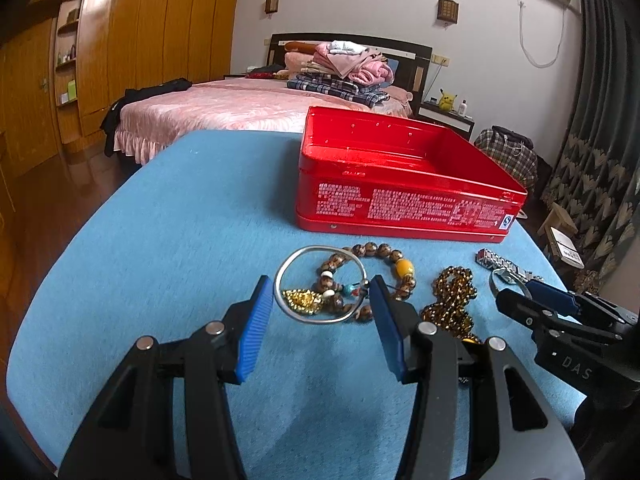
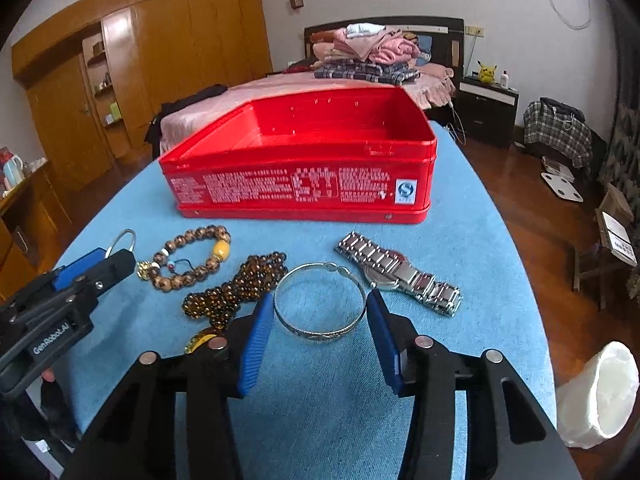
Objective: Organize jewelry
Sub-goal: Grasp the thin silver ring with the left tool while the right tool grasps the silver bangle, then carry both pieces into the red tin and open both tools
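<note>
Jewelry lies loose on the blue cloth-covered table in the lower middle of both views, in front of the open red metal tin: a brown wooden bead bracelet with a yellow bead, a heaped amber bead necklace and a silver link watch. The left hand-held gripper is about half open, its blue pads pressed against either side of a plain silver bangle resting on the table. The right hand-held gripper, equally wide, clasps an engraved silver bangle lying flat at centre frame.
</note>
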Demonstrator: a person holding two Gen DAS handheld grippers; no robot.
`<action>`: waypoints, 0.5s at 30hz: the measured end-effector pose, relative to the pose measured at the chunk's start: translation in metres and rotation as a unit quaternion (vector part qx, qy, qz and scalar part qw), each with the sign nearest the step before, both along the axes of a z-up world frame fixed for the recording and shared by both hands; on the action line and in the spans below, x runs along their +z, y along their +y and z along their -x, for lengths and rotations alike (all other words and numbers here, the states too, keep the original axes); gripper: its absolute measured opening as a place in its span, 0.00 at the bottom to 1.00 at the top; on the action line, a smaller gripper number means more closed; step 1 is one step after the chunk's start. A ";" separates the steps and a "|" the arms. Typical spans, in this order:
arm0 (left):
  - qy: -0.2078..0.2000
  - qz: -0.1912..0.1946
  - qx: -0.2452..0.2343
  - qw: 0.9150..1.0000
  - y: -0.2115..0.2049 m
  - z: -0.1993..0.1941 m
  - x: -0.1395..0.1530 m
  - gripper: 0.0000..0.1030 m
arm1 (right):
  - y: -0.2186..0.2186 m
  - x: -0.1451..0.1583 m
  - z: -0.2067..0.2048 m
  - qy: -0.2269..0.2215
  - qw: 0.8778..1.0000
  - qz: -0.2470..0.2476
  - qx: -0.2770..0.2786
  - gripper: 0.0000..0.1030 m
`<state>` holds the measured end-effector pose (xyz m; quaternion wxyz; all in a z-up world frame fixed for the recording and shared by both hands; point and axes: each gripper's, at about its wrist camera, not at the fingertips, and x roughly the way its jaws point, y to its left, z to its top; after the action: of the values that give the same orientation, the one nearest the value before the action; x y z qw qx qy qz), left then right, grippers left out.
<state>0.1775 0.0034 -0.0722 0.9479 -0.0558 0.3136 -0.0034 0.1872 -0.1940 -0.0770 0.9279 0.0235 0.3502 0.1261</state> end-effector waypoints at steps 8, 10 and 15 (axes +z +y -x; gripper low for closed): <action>-0.022 0.005 -0.003 1.000 -0.008 -0.013 0.018 0.47 | -0.005 0.029 -0.007 -0.041 0.999 -0.011 -0.011 0.46; -0.032 0.007 -0.003 0.999 -0.009 -0.019 0.026 0.47 | -0.005 0.038 -0.012 -0.051 0.999 -0.012 -0.013 0.46; -0.048 0.008 -0.006 0.999 -0.013 -0.038 0.042 0.47 | -0.005 0.055 -0.032 -0.069 0.997 -0.012 -0.015 0.46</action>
<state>0.2158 -0.0093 -0.0297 0.9614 -0.0616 0.2678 -0.0141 0.2191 -0.1993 -0.0224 0.9512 0.0312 0.2837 0.1174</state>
